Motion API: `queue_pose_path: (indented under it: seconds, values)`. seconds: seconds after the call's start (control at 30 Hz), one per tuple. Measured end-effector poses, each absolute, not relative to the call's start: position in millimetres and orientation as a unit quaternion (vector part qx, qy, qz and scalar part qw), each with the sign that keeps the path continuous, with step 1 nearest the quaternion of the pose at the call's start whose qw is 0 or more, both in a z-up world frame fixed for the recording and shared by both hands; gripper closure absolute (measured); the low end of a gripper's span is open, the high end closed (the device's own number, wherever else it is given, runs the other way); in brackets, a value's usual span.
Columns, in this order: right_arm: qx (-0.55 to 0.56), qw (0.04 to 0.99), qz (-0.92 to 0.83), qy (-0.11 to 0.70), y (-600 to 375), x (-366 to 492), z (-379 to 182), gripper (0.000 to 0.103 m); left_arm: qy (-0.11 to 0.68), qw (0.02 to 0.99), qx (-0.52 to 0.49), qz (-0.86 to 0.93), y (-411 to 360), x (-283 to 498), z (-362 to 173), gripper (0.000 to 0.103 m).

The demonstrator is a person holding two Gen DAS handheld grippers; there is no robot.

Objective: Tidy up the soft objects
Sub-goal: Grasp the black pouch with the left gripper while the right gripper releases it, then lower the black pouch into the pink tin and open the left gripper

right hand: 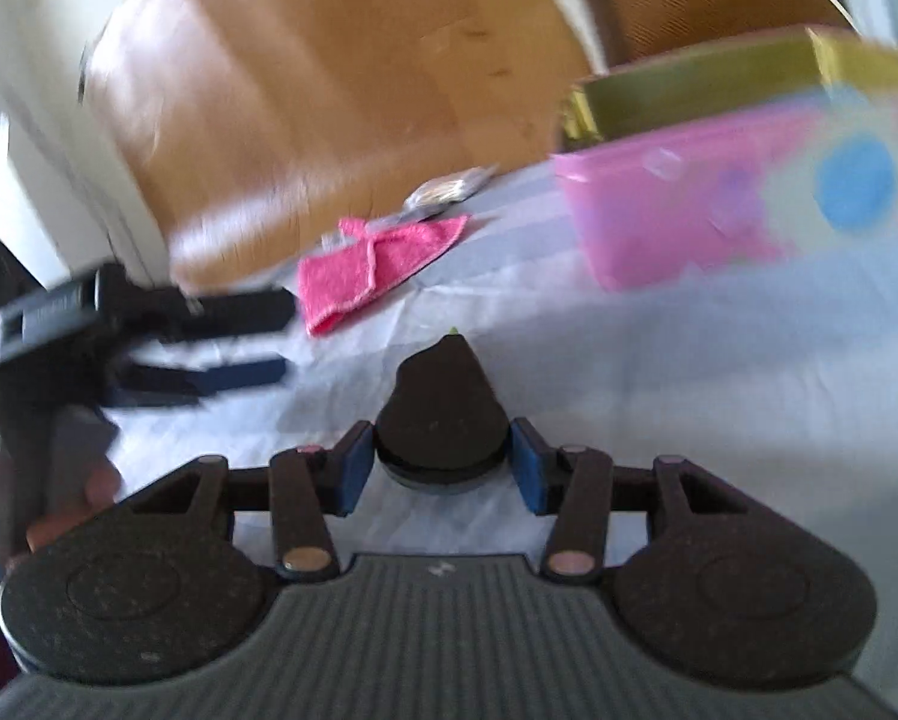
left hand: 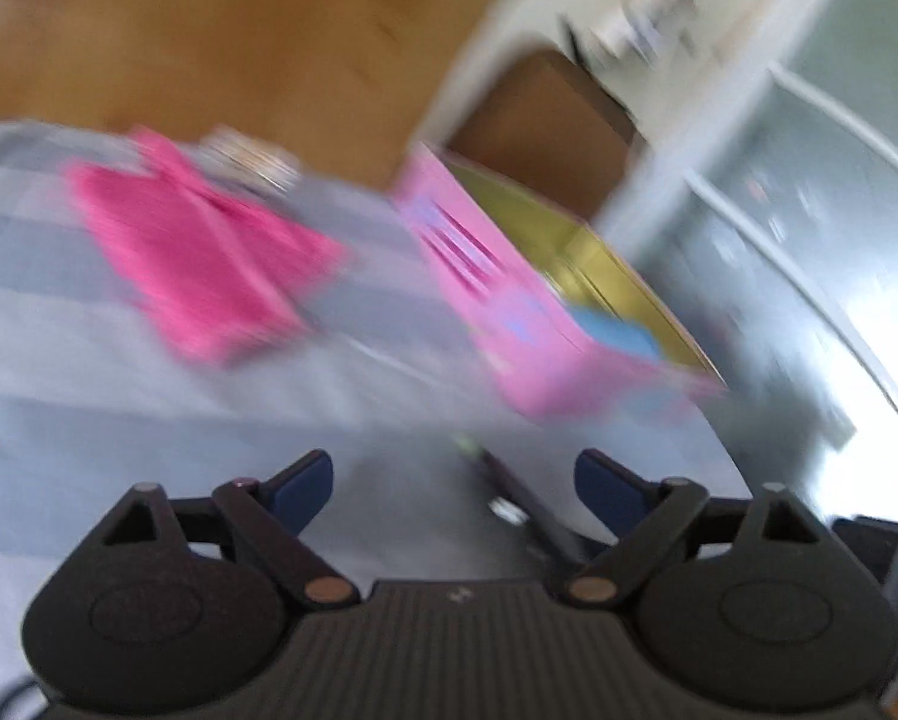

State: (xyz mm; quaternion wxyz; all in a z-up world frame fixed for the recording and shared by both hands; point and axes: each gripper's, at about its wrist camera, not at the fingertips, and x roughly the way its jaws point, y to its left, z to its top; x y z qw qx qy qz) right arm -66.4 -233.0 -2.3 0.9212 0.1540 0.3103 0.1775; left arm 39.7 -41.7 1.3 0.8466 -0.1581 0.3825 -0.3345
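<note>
My right gripper (right hand: 440, 474) is shut on a dark pear-shaped soft toy (right hand: 443, 408) with a small green tip, and both blue pads press its sides just above the bed cover. A pink cloth (right hand: 377, 270) (left hand: 203, 252) lies crumpled further up the bed. My left gripper (left hand: 455, 486) is open with nothing between its fingers. In the right wrist view the left gripper (right hand: 287, 337) hangs left of the toy, its tips close to the cloth's near corner. In the blurred left wrist view a dark shape with a green tip (left hand: 509, 498) lies just ahead of the fingers.
A pink box (right hand: 677, 216) (left hand: 509, 312) with a gold inside stands at the bed's far right and holds a blue item (left hand: 614, 330). A shiny packet (right hand: 449, 189) lies beyond the cloth. A wooden headboard (right hand: 329, 90) backs the grey-blue checked bed cover (right hand: 659, 408).
</note>
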Motion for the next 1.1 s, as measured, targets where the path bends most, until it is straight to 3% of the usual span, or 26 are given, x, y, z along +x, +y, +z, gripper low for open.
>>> queue_pose_path:
  seconds: [0.13,0.2,0.23,0.4,0.57,0.77,0.9,1.1]
  values:
    - [0.251,0.903,0.176,0.3,-259.6,-87.2,-12.2,0.051,0.436,0.819,-0.123,-0.352,-90.4,37.9,-5.2,0.033]
    - [0.257,0.903,0.179,0.295,-262.1,-92.5,-14.1,0.051,0.455,0.803,-0.13,-0.362,-104.5,38.6,-12.7,0.057]
    - [0.258,0.903,0.18,0.293,-262.2,-94.3,-14.4,0.051,0.459,0.8,-0.132,-0.363,-109.2,38.4,-14.4,0.059]
    - [0.247,0.913,0.177,0.272,-265.2,-96.5,-10.5,0.051,0.413,0.82,-0.106,-0.382,-128.3,40.5,18.2,0.059]
    - [0.201,0.948,0.151,0.192,-277.8,-90.3,16.6,0.051,0.352,0.844,-0.072,-0.4,-166.7,65.2,61.7,0.059]
    - [0.148,0.975,0.081,0.143,-298.4,-36.3,31.6,0.051,0.352,0.847,-0.061,-0.394,-207.5,119.0,59.9,0.057]
    - [0.137,0.976,0.053,0.158,-310.1,7.6,24.0,0.05,0.362,0.861,-0.053,-0.354,-222.1,150.5,46.4,0.042]
    - [0.117,0.973,0.041,0.195,-306.9,63.8,-0.5,0.048,0.34,0.878,-0.076,-0.328,-201.3,143.6,49.9,0.034]
